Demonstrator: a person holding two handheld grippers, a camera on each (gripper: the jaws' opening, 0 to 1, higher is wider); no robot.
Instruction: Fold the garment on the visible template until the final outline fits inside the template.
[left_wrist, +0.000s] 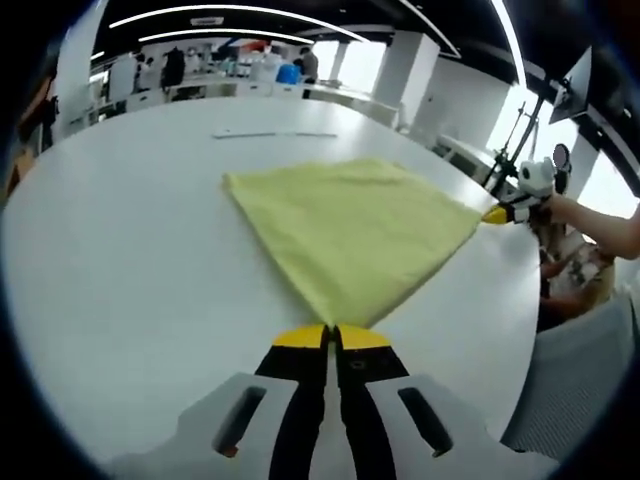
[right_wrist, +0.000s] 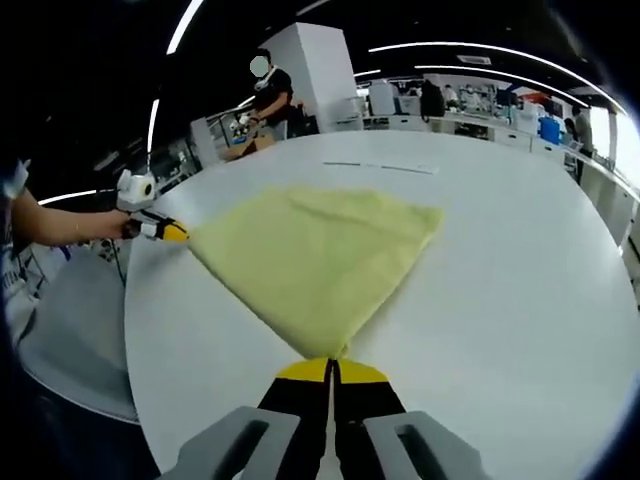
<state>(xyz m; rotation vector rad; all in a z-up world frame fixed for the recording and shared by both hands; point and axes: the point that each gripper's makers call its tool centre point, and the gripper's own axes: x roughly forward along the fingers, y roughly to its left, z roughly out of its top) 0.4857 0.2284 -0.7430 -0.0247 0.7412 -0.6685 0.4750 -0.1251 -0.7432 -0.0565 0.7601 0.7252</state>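
A yellow cloth lies spread on the white table, folded into a triangle-like shape. In the left gripper view my left gripper is shut on the cloth's near corner. My right gripper, held by a hand, pinches the corner at the table's right edge. In the right gripper view my right gripper is shut on the near corner of the cloth, and my left gripper holds the left corner. A thin faint line marks the table beyond the cloth, and the same line appears in the right gripper view.
The table's curved edge runs close by the right gripper. A tripod stand is off the table's right side. A person stands by a pillar beyond the table, with desks and equipment farther back.
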